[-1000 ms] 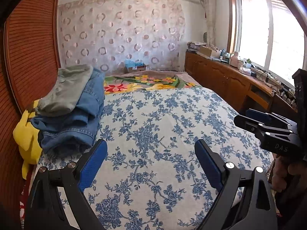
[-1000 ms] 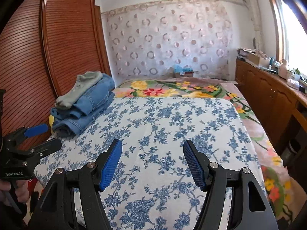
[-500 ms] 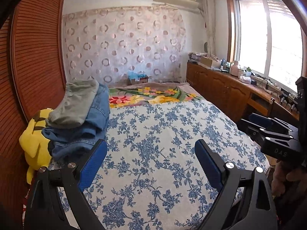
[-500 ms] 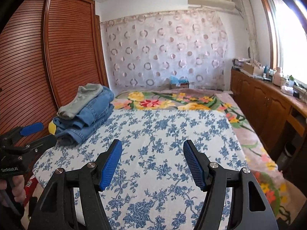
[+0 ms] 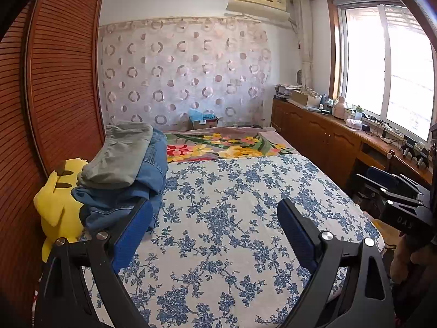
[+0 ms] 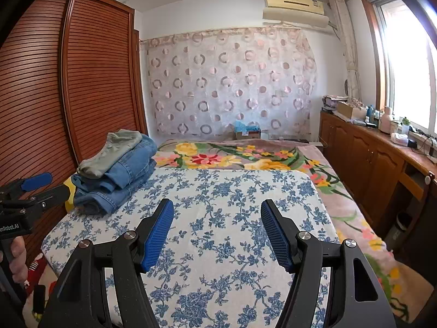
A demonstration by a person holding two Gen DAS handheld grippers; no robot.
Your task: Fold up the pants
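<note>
both hand-held grippers, left (image 5: 214, 227) and right (image 6: 217, 231), gape empty above the bedspread (image 6: 224, 191); folded pants (image 6: 117, 172) lie beside the wardrobe (image 6: 82, 82).

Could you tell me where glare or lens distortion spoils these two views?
Left wrist view: the window is blown out white, and the wardrobe bows near the edge. Right wrist view: the window glares too, the wardrobe curves, and the corners are black.

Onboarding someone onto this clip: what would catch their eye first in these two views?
Probably the stack of folded pants, grey pair on top of denim, at the bed's left edge by the brown wardrobe. Next, the blue-flowered bedspread filling the foreground, with both grippers open and empty above it: left gripper, right gripper. A yellow plush toy sits behind the stack.
</note>
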